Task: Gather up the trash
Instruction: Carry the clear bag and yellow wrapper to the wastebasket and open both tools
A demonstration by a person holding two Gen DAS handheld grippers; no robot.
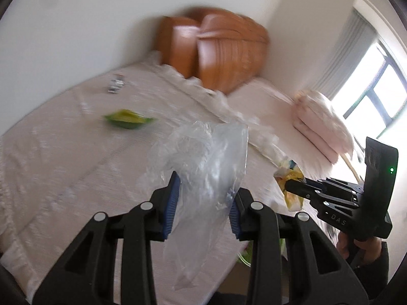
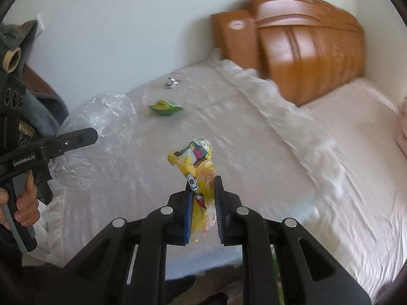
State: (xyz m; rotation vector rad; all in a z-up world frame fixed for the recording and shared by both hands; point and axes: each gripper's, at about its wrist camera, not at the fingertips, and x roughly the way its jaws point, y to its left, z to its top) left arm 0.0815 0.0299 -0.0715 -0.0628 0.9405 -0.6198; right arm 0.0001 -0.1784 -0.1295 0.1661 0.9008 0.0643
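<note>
My left gripper is shut on a crumpled clear plastic bag and holds it above the bed; the bag also shows in the right wrist view. My right gripper is shut on a yellow cartoon-printed snack wrapper, seen in the left wrist view too. A green and yellow wrapper lies on the bed farther off, also in the right wrist view. A small silvery scrap lies near the far edge.
The bed has a pale pink cover with a ruffled fold. An orange wooden headboard stands against the wall. Folded pink bedding lies by a bright window. A tape roll sits at the left.
</note>
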